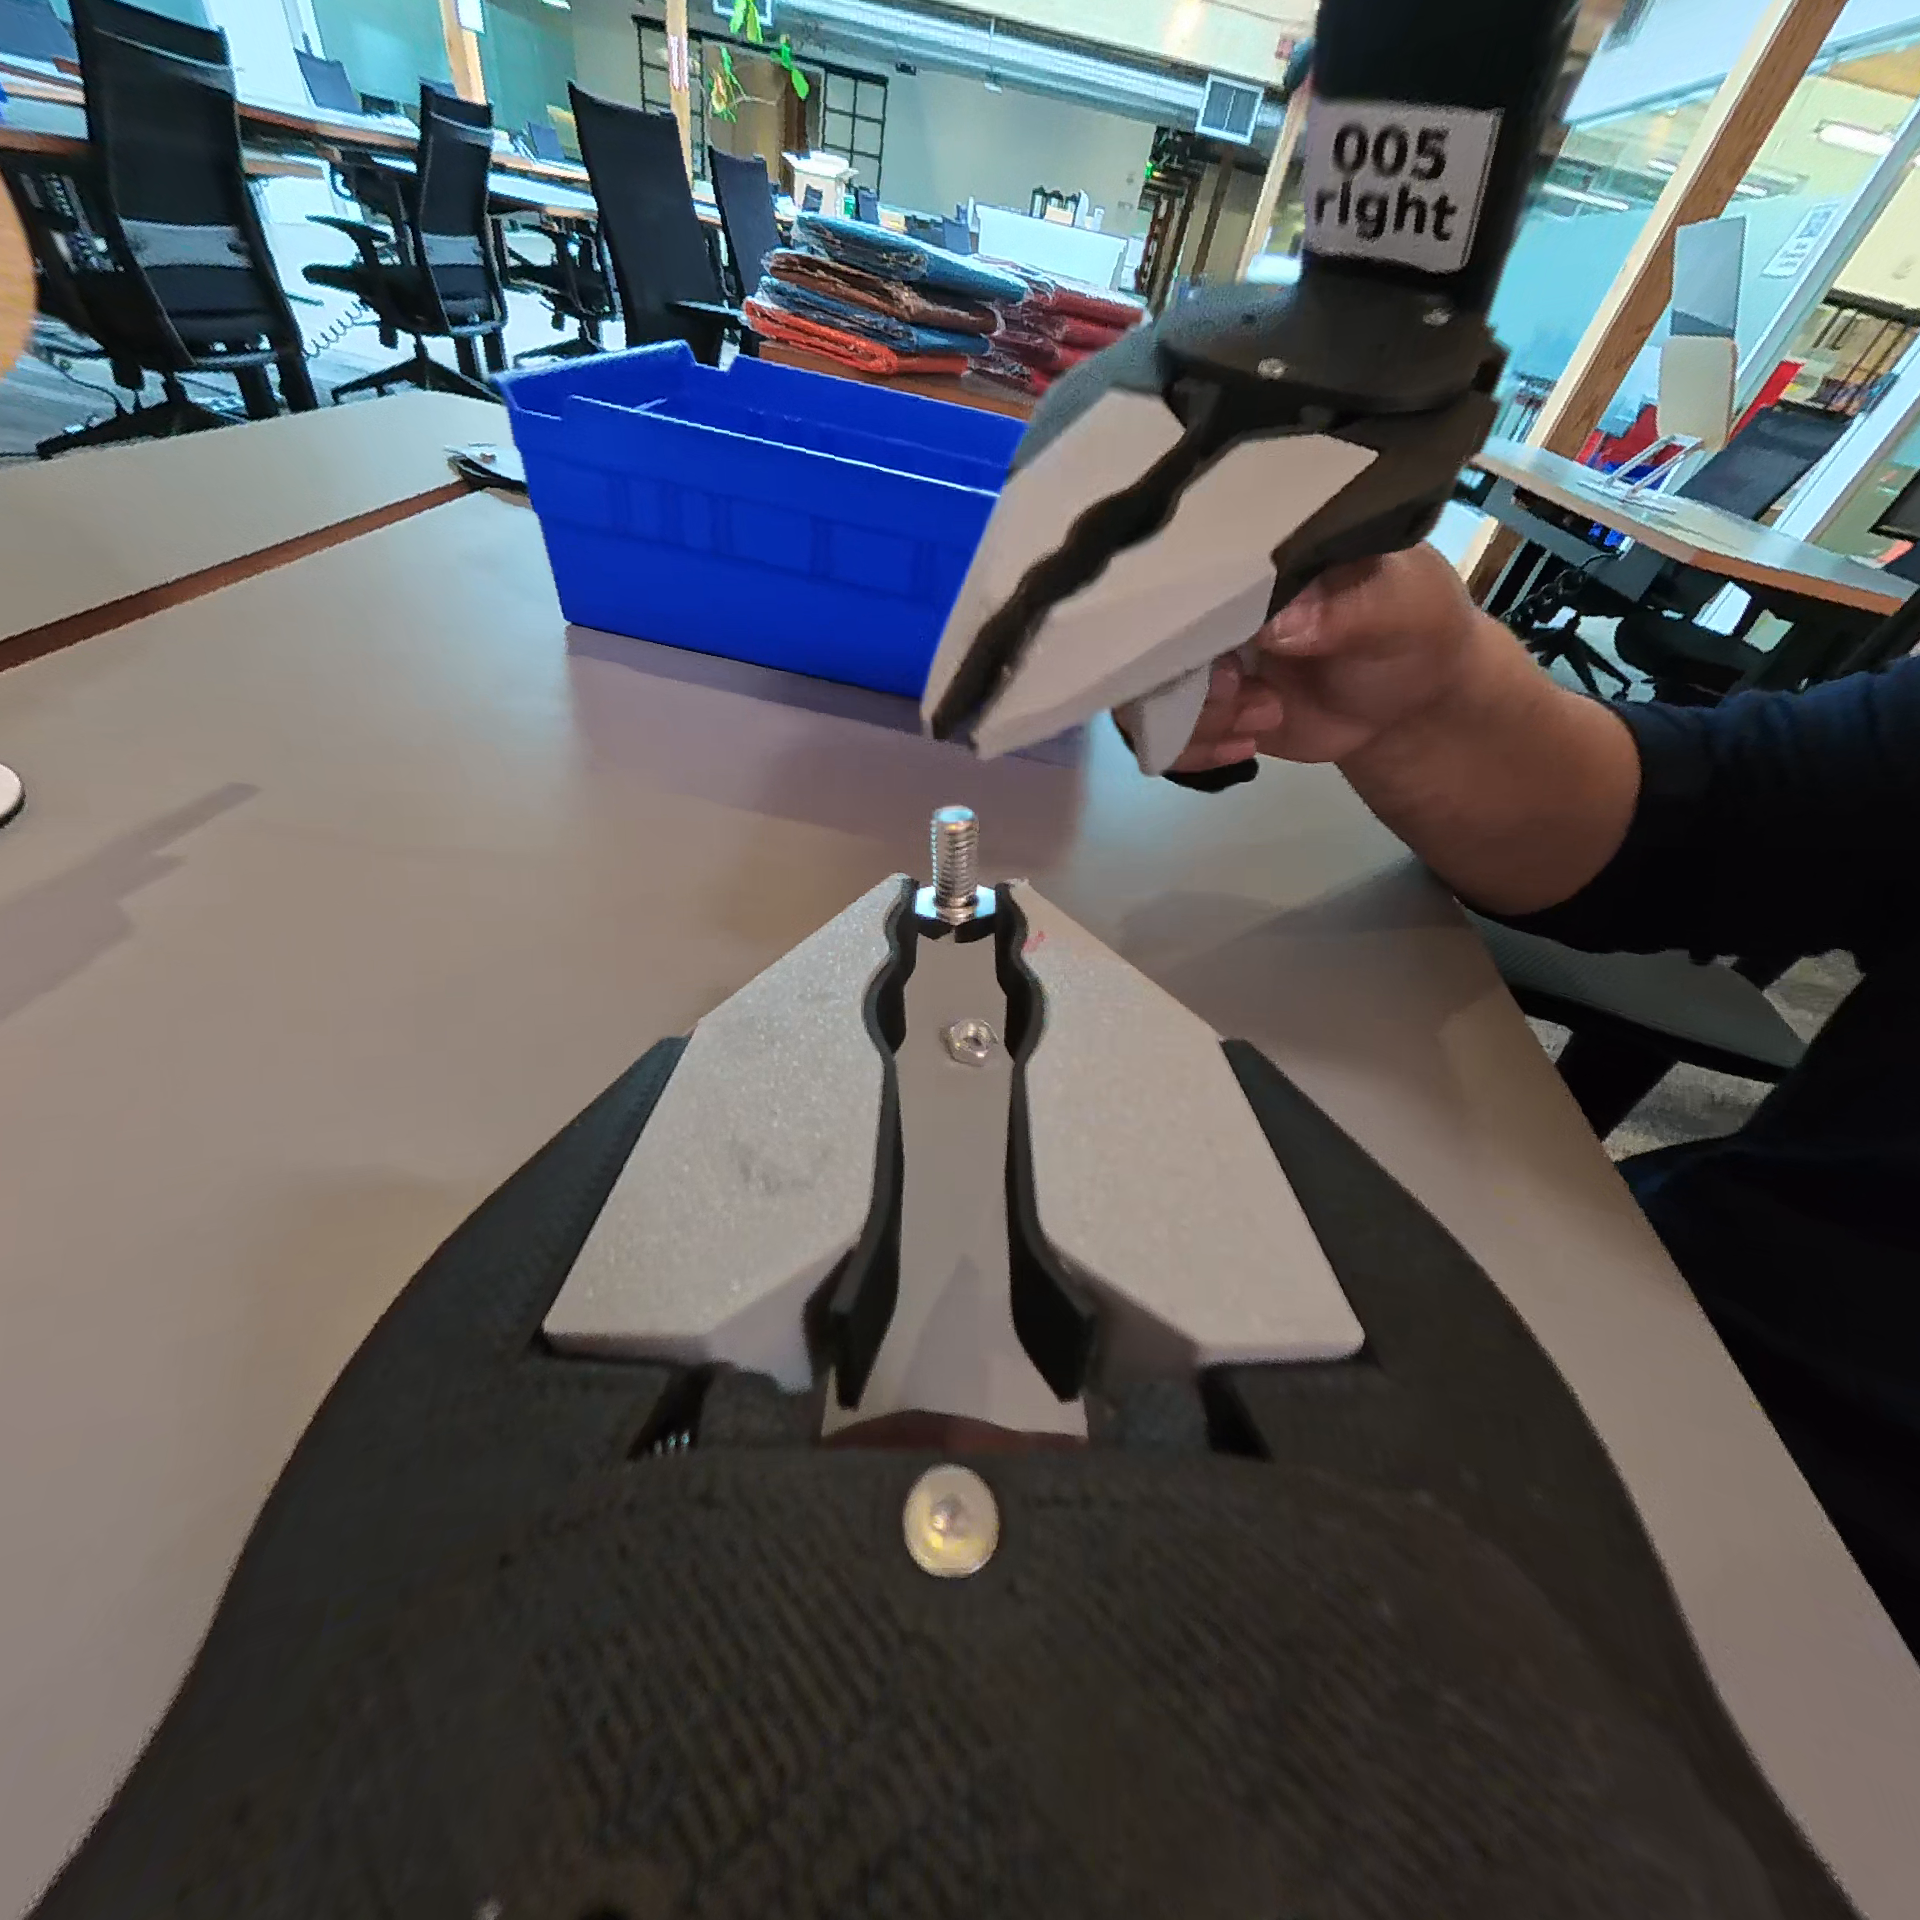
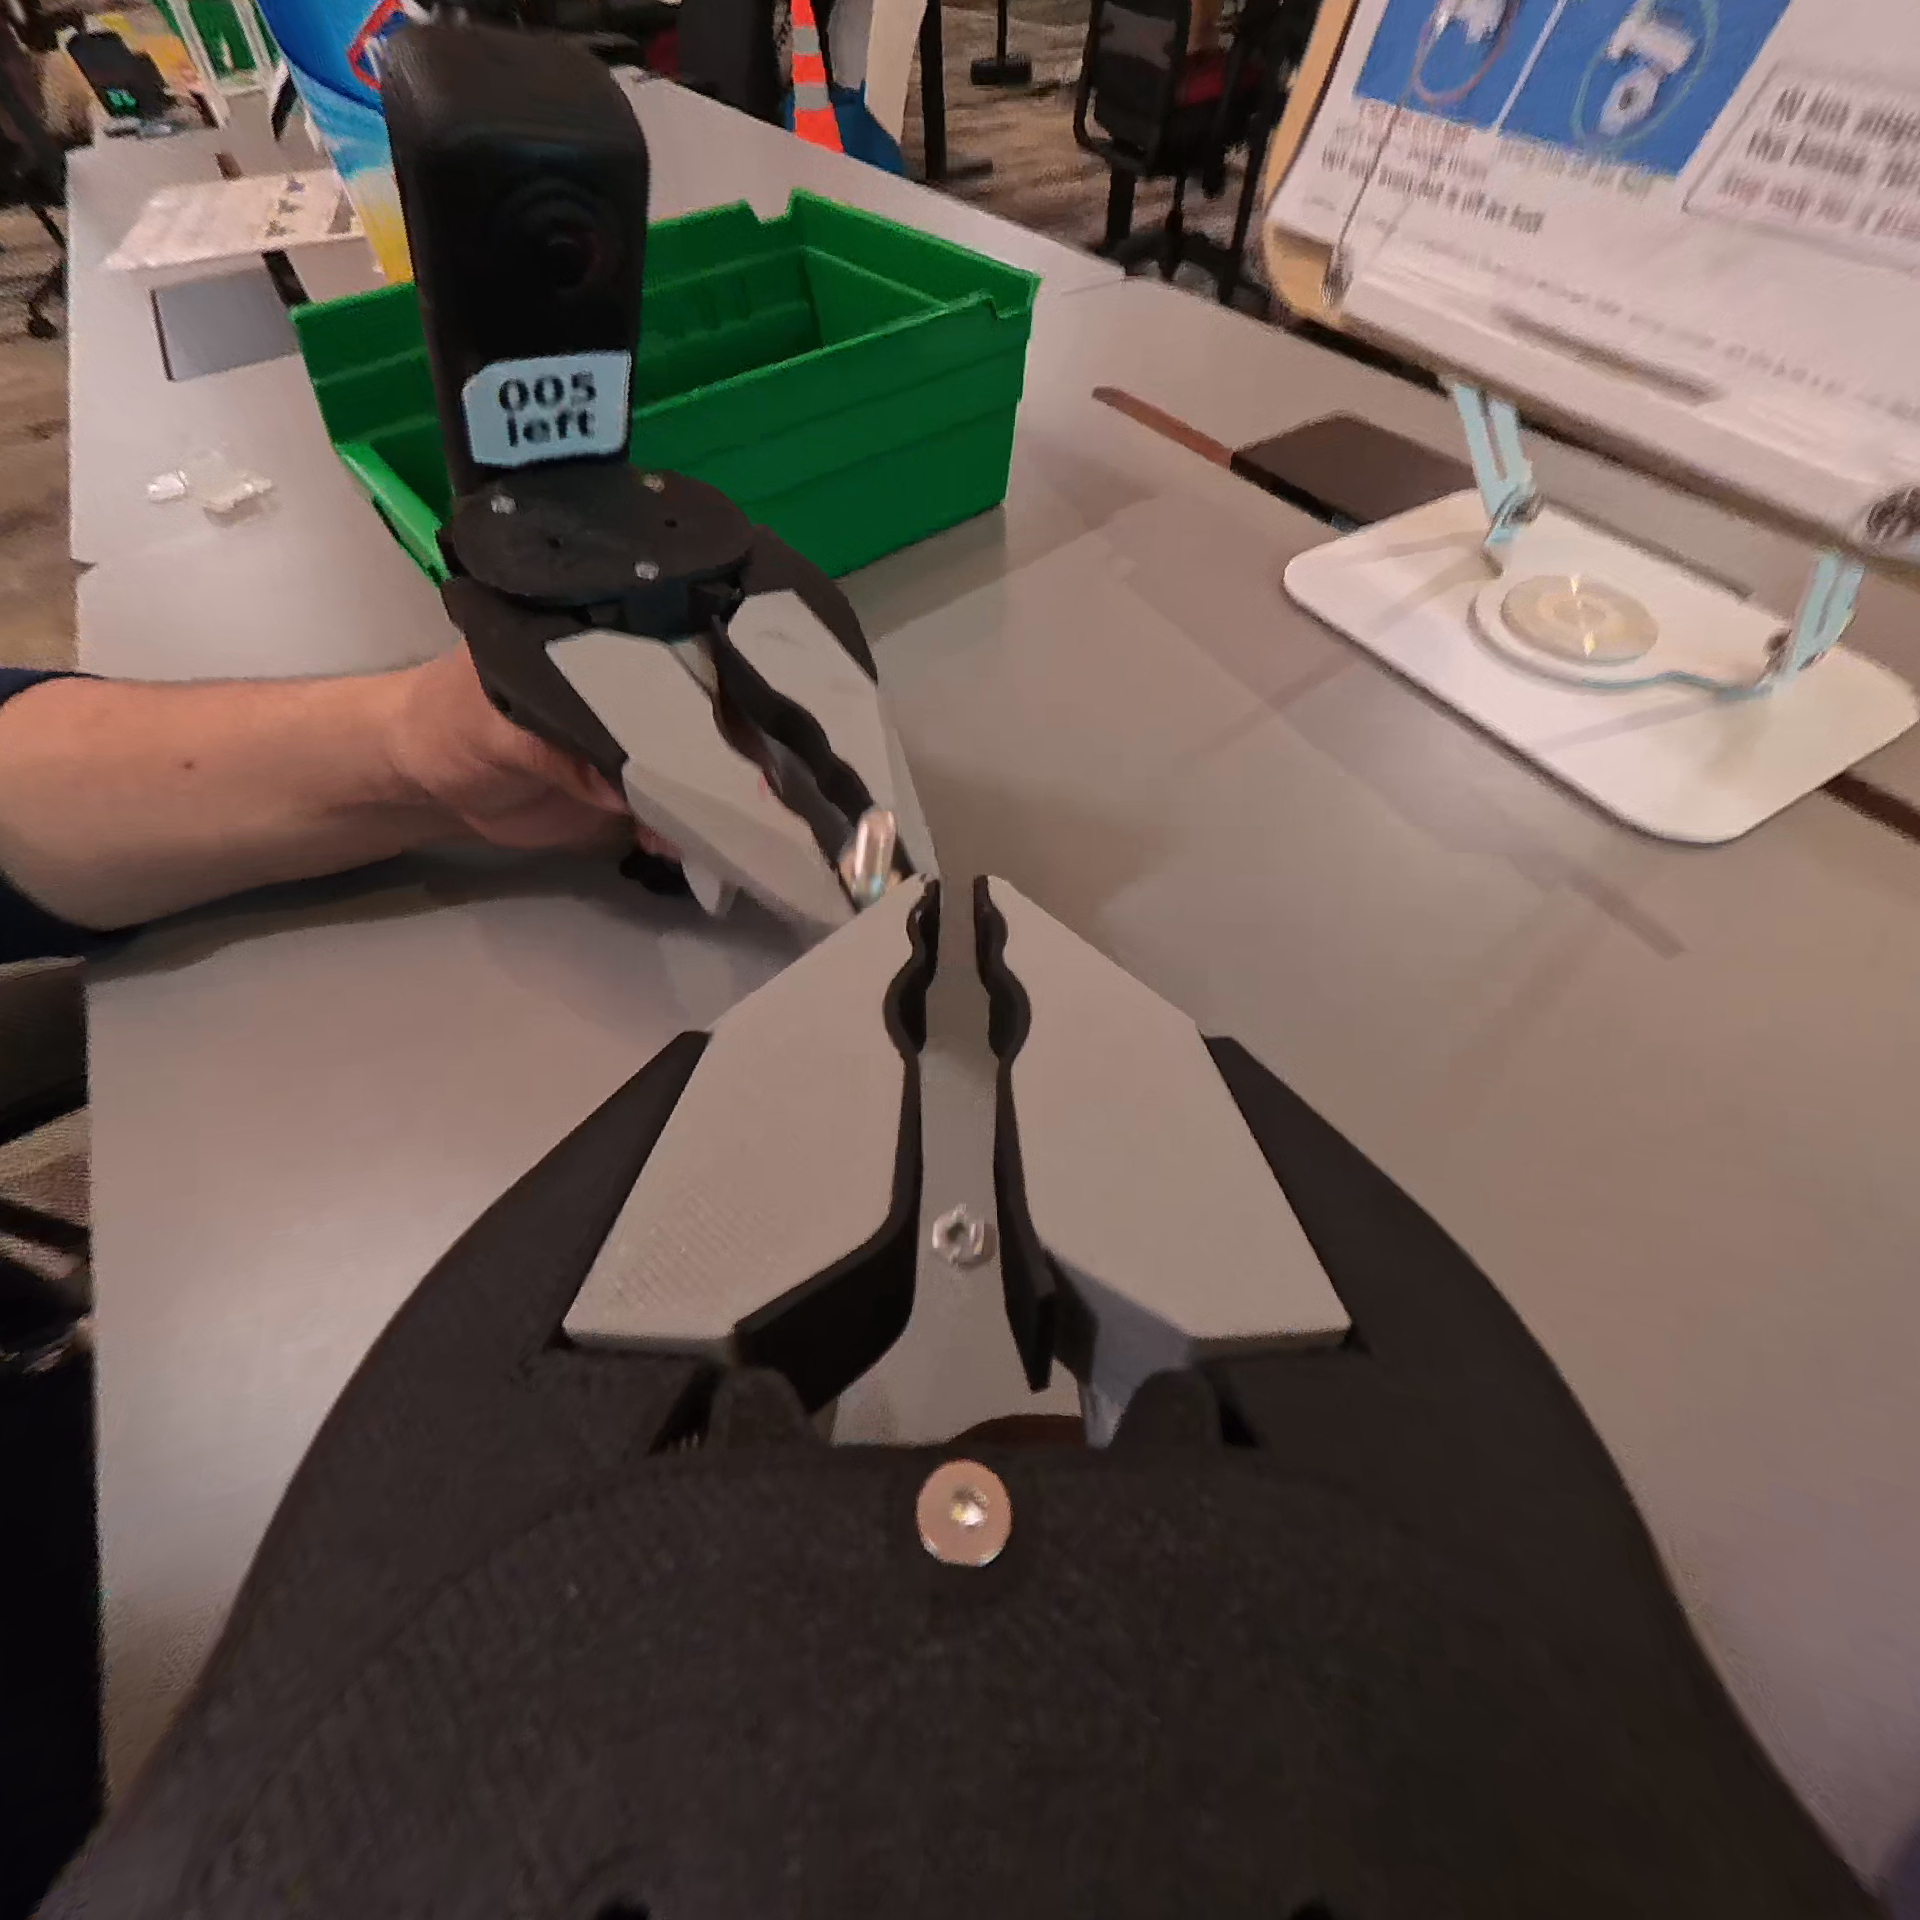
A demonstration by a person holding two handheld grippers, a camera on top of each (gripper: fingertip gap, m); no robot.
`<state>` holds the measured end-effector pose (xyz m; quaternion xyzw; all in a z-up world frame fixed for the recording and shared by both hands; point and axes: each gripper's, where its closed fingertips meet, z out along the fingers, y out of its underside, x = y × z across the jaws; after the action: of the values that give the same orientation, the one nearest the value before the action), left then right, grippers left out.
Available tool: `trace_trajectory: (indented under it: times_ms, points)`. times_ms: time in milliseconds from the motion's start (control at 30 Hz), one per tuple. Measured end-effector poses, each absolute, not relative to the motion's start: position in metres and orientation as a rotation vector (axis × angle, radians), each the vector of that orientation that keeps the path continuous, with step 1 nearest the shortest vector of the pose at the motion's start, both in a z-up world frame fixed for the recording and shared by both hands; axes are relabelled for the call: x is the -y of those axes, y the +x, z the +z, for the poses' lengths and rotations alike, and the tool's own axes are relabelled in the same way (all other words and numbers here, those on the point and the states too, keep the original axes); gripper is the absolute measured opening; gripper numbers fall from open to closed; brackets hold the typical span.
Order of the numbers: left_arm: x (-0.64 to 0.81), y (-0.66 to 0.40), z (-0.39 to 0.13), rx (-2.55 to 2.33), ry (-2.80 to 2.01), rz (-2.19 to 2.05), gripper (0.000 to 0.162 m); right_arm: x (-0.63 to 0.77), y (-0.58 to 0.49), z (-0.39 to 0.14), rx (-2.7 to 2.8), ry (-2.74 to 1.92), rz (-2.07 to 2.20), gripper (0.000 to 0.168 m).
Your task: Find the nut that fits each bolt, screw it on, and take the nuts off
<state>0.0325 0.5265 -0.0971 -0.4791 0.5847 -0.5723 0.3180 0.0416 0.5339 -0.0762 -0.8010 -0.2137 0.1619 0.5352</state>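
Short silver threaded steel bolt (image 1: 954, 871), upright at frame centre in the left wrist view, head clamped between the tips of the left gripper (image 1: 956, 914). Small silver hex nut (image 1: 964, 1040), loose on the grey table (image 1: 416, 831) below, between the fingers. Right gripper (image 1: 961, 727), upper right, jaws nearly together and empty, raised just beyond the bolt. Blue plastic bin (image 1: 758, 540) behind. Green plastic bin (image 2: 831, 416), upper left in the right wrist view; white stand (image 2: 1600, 675), right.
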Motion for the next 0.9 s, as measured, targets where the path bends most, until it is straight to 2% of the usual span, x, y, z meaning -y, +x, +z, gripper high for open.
trace_trajectory:
  times_ms: [133, 267, 567, 900]
  points:
    - [-0.528, 0.031, -0.094, -1.520, -1.249, -1.547, 0.012, -0.508, 0.048, -0.133, 0.571, -2.141, 0.459, 0.016]
    - [-0.525, 0.031, -0.089, -1.508, -1.197, -1.559, 0.012, -0.496, 0.057, -0.170, 0.606, -2.246, 0.401, 0.019]
    - [-0.526, 0.029, -0.084, -1.483, -1.172, -1.579, 0.012, -0.503, 0.060, -0.183, 0.674, -2.269, 0.207, 0.018]
    - [-0.526, 0.029, -0.083, -1.476, -1.173, -1.593, 0.012, -0.503, 0.058, -0.187, 0.665, -2.270, 0.233, 0.015]
